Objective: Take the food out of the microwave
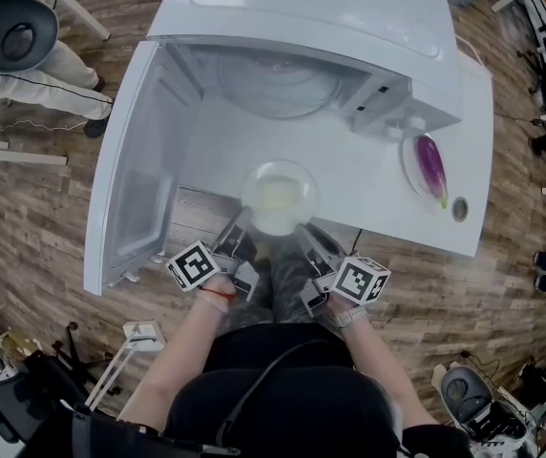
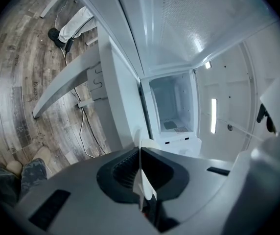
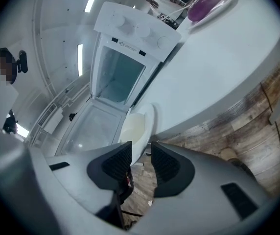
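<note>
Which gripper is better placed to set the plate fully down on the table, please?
Probably left. The left gripper is shut on the plate rim; the right gripper has its jaws apart at the rim, gripping nothing.

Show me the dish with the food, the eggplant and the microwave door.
dish (image 1: 246, 187), head view, on its left rim.
eggplant (image 1: 431, 165), head view, middle of its purple body.
microwave door (image 1: 137, 175), head view, on its inner window panel.
</note>
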Available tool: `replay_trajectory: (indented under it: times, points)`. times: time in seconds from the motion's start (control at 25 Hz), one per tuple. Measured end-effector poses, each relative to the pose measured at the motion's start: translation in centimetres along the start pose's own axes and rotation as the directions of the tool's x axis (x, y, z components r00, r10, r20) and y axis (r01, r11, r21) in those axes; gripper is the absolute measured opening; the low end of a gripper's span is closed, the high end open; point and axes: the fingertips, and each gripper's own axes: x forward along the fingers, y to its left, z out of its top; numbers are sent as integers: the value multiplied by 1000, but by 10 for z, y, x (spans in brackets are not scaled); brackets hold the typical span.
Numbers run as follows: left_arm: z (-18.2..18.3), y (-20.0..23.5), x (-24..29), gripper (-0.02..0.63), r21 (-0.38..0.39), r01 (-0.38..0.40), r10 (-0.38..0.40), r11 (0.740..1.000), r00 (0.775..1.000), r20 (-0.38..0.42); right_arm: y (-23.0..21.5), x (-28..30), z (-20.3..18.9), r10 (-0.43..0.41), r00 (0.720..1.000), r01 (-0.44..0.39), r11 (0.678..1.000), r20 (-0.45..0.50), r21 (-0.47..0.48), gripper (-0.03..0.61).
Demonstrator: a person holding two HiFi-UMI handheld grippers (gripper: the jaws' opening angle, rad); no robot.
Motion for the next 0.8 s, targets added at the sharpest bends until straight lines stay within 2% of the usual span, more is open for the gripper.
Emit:
replay_trajectory:
  times: [0.28,0.48,0.64,0.8]
  points:
    - [-3,-9,8,21,-87,59,-56,994,998,37,10,11,-20,56,996,-53,998,-75,46,127]
    - [-2,-9,8,21,-76,58,-55,995,998,40,13,16,-30,62,992,-56,997,-108,56,78]
    - [-3,-7,9,21,-53,41,-39,998,999,24,8,15,-25,58,996,-50,992,-74,114,61]
    - [-6,-3,11,23,7,3,-3,1000,1000,-14,6,15,-21,53,997,-45,990,-55,135,57]
